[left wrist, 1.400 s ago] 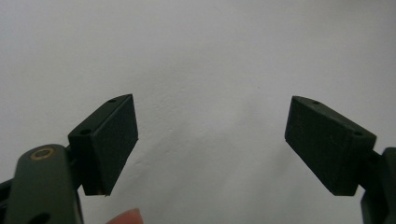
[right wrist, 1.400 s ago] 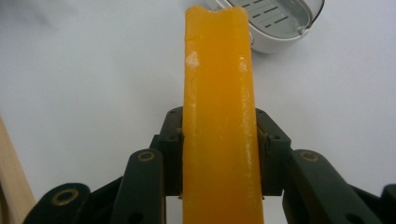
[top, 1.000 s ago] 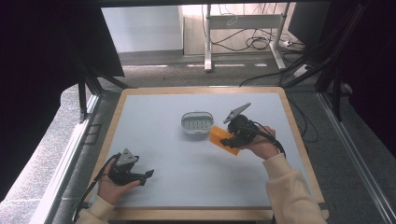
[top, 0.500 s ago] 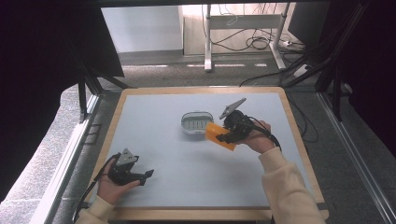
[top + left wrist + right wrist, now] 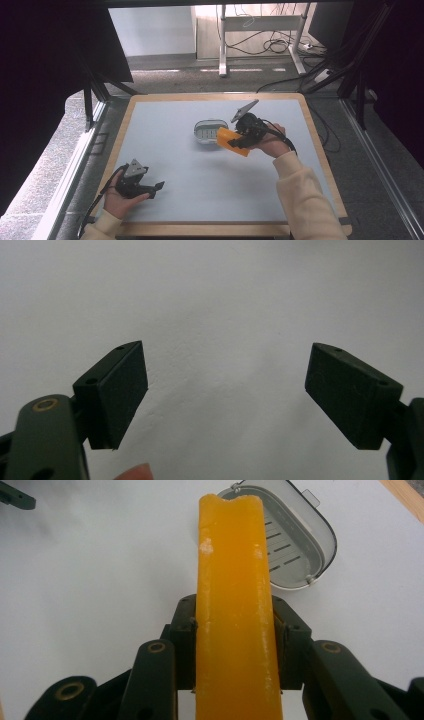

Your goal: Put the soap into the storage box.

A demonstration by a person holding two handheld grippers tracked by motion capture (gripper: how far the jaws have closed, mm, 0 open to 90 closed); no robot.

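My right gripper (image 5: 239, 142) is shut on an orange soap bar (image 5: 231, 141), held edge-up just right of a small white slotted soap dish (image 5: 208, 131) in the middle of the table. In the right gripper view the orange soap bar (image 5: 234, 605) stands clamped between both jaws of the right gripper (image 5: 235, 645), its far end over the near rim of the dish (image 5: 295, 545). My left gripper (image 5: 156, 188) rests near the front left of the table, open. The left gripper (image 5: 227, 395) has its jaws wide apart over bare white surface.
The table (image 5: 170, 165) has a pale grey-white top with a wooden rim (image 5: 315, 135). Dark frame posts stand at both back corners. Cables and a desk leg lie on the floor beyond the far edge.
My right gripper has carried the orange soap bar a little left and up the table, closer to the dish. The left gripper has stayed where it was.
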